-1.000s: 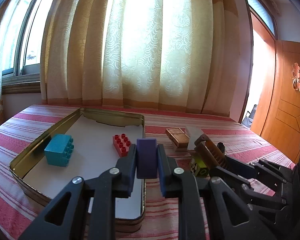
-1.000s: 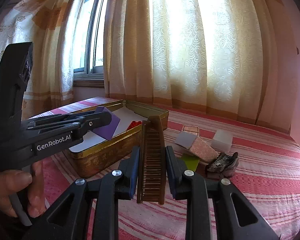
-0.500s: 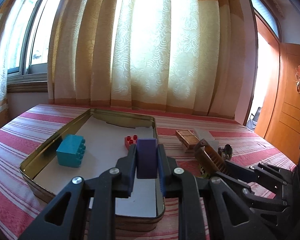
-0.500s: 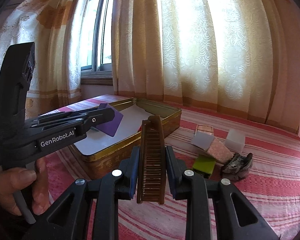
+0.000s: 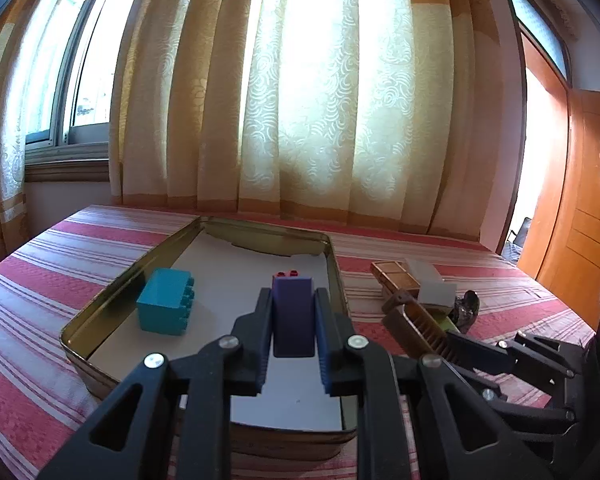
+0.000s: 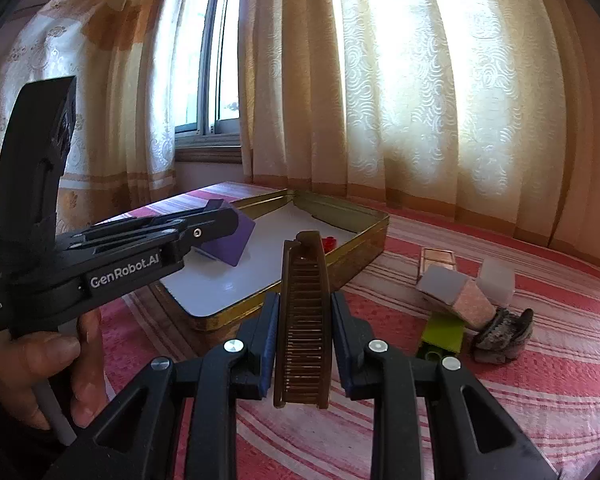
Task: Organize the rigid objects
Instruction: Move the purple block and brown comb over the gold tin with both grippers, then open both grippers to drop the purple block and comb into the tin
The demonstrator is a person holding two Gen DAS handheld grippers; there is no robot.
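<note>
A: Our left tool (image 5: 294,328) is closed on the purple block (image 5: 293,320), above the near end of the tin tray (image 5: 336,264), low in the frame's centre.

B: Our right tool (image 6: 303,344) clamps the comb (image 6: 303,320); its long axis points up the frame to the tray's near wall, so the left is nearer.

The purple block (image 5: 293,322) hides most of the red brick (image 5: 286,274), and the dark lump (image 6: 502,336) stays unidentifiable.
</note>
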